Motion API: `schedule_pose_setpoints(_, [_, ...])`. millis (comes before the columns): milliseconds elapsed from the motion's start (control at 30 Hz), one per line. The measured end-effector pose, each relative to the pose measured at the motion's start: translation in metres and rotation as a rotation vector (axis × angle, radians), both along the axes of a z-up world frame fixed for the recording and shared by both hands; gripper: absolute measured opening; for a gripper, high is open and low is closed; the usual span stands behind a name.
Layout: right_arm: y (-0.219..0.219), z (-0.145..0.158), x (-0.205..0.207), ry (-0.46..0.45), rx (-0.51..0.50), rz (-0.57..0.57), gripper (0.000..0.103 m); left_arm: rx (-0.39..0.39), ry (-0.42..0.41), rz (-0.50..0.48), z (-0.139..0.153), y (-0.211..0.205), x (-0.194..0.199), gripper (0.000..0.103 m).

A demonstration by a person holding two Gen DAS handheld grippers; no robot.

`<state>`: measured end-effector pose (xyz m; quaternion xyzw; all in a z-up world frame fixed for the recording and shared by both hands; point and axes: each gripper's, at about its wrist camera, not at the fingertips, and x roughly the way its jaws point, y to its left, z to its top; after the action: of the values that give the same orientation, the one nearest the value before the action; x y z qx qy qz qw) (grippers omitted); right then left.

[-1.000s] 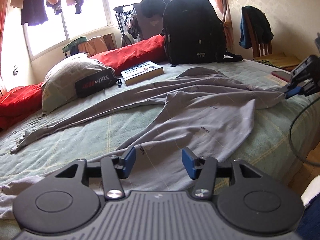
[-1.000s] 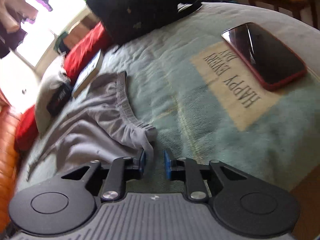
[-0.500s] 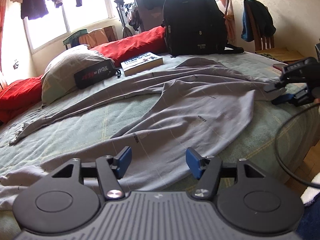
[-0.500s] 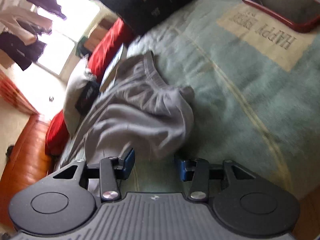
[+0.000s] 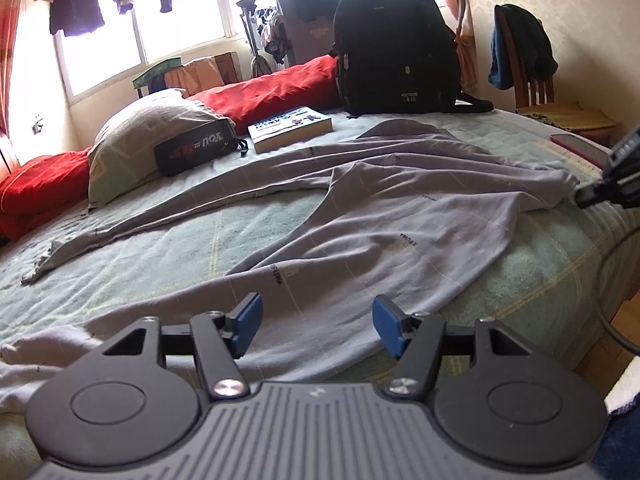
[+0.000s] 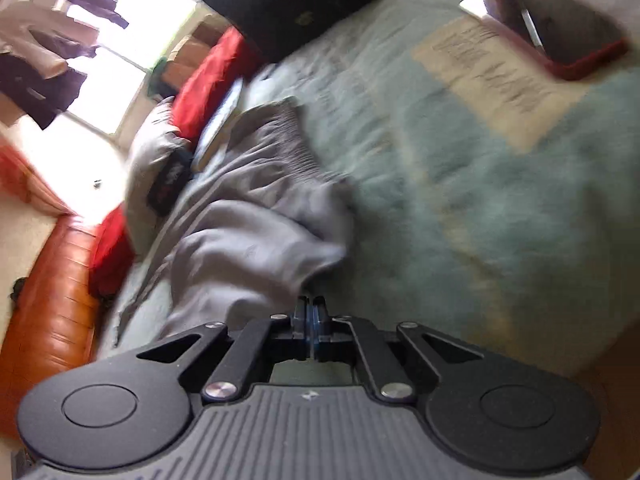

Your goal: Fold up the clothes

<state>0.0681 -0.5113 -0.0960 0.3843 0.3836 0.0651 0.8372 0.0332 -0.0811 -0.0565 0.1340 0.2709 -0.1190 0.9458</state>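
A pair of grey trousers (image 5: 384,216) lies spread across the green bed (image 5: 168,252), legs reaching to the left. My left gripper (image 5: 316,326) is open, its blue pads just above the near leg's edge. My right gripper (image 6: 310,322) is shut on the trousers' waistband corner (image 6: 280,256), which bunches up just ahead of the pads. In the left wrist view the right gripper (image 5: 600,194) shows at the far right edge, at the waistband end.
A black backpack (image 5: 394,40), a book (image 5: 290,128), a black pouch (image 5: 194,150) on a pillow (image 5: 132,136) and red cushions (image 5: 264,94) sit at the bed's far side. A red phone (image 6: 560,36) lies near the right edge. A chair (image 5: 532,76) stands beyond.
My right gripper opened around the waistband corner, then closed on it. The left gripper moved a little lower and nearer the trouser leg, staying open.
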Motion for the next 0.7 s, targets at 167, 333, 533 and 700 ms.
schedule_pose_setpoints(167, [-0.003,0.004,-0.004,-0.041,0.062,0.058,0.021,-0.029,0.017,0.021,-0.001,0.004,0.002,0.062])
schedule_pose_setpoints(333, [0.027,-0.02,0.015,-0.013,0.105,0.102,0.034,-0.025,0.009,0.024,0.0,0.004,-0.001,0.065])
schedule_pose_setpoints(533, [0.025,-0.045,0.018,-0.12,0.275,-0.031,0.041,-0.031,0.014,0.027,-0.002,0.004,0.001,0.068])
schedule_pose_setpoints(700, [0.036,-0.044,0.023,-0.16,0.292,-0.083,0.051,-0.023,0.021,0.023,-0.005,0.002,0.002,0.068])
